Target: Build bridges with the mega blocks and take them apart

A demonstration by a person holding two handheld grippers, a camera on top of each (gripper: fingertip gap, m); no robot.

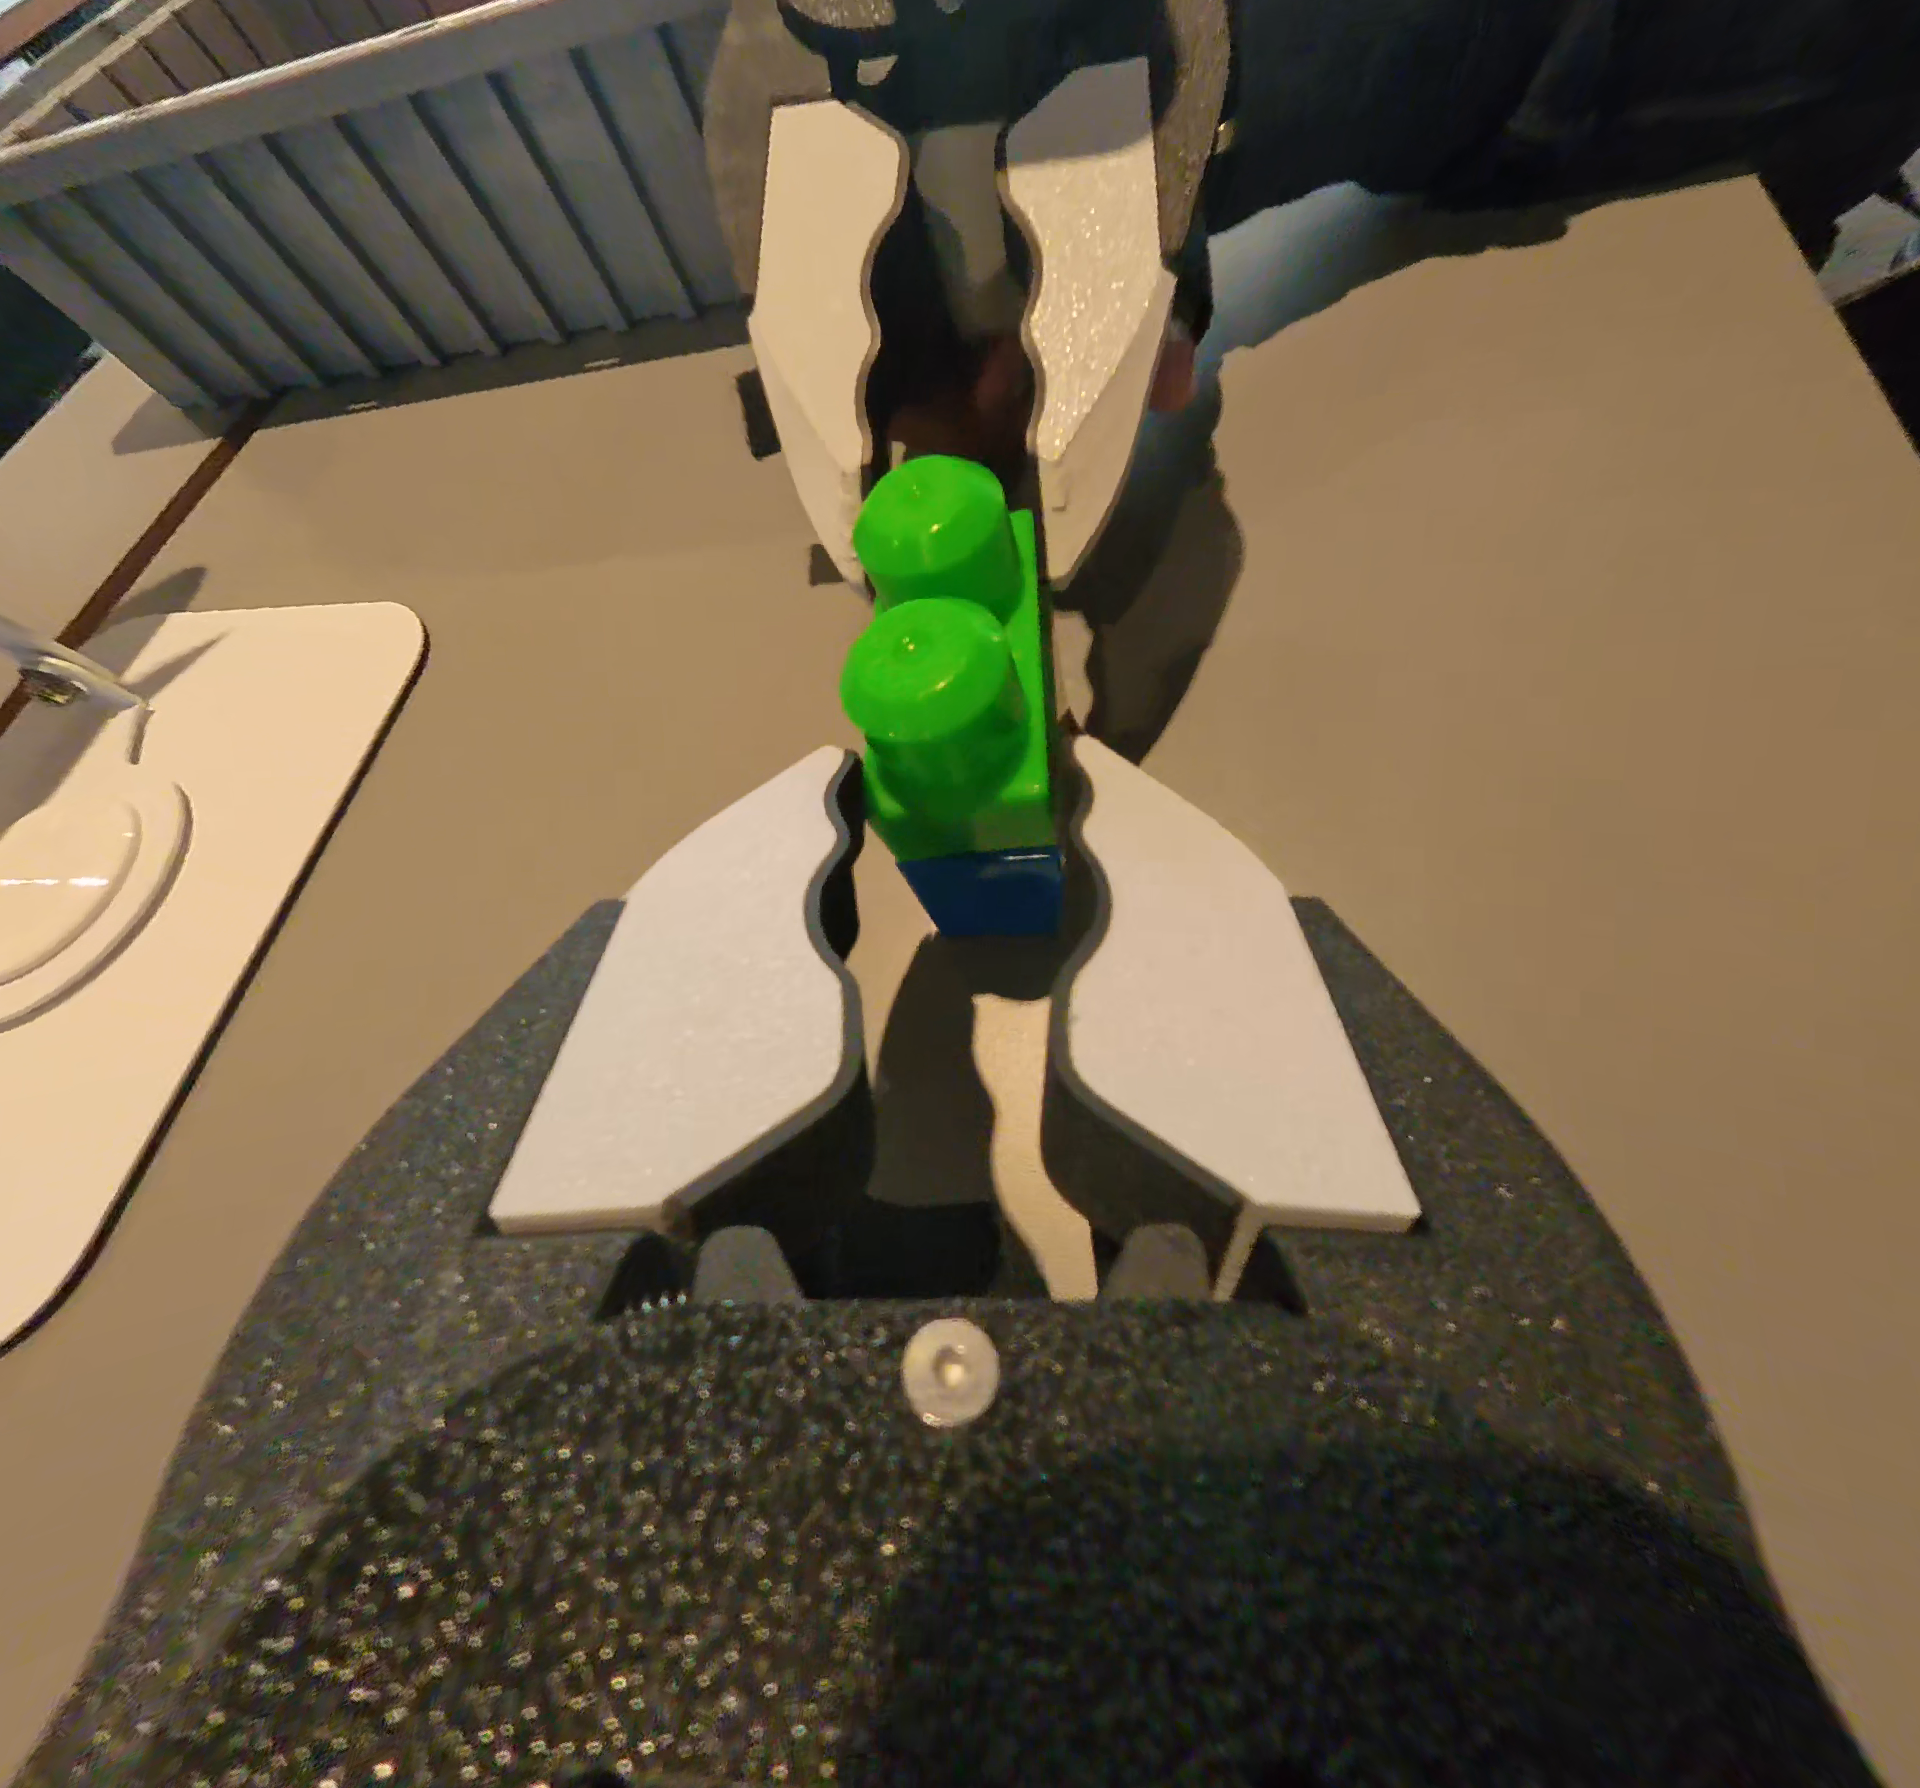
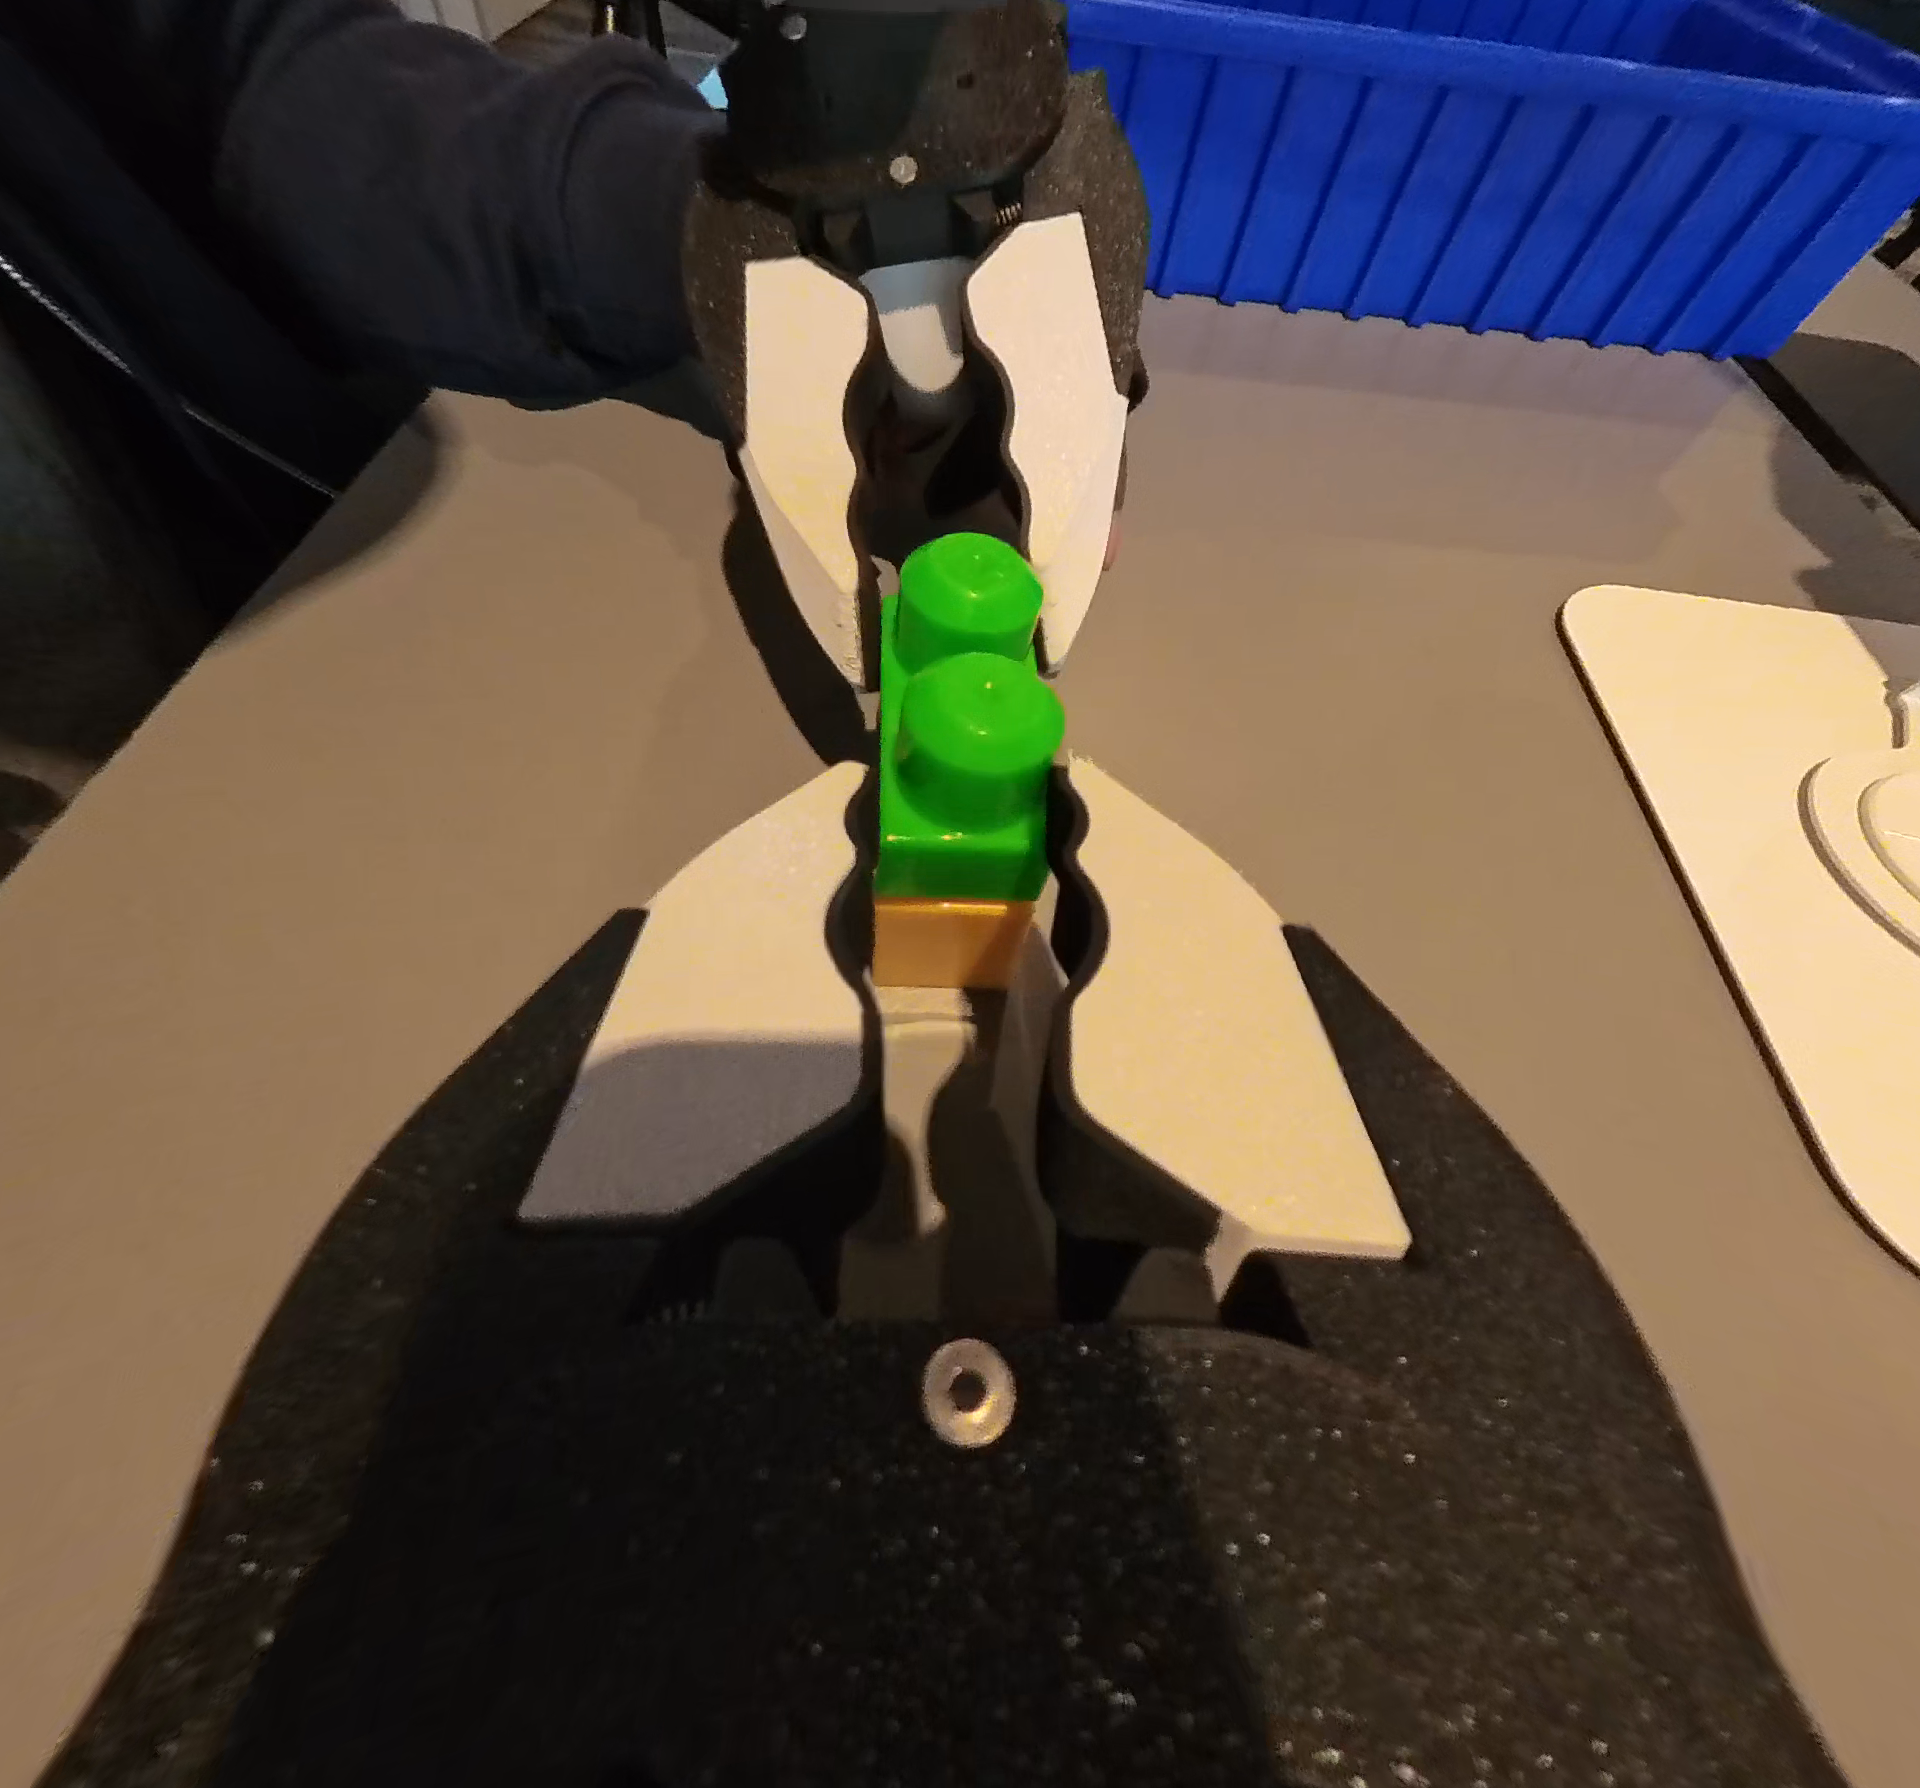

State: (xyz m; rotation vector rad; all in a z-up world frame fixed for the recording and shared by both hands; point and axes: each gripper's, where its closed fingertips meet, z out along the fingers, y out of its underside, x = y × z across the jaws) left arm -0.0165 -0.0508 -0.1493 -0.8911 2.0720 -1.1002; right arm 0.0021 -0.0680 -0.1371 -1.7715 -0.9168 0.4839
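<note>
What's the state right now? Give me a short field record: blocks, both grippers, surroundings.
structure: green block spans a blue block at the left gripper's end and a yellow block at the right gripper's end
left gripper: fingers flank the blue end, contact unclear
right gripper: fingers flank the yellow end, contact unclear
surface: grey table
nearby: blue bin; white board
</note>
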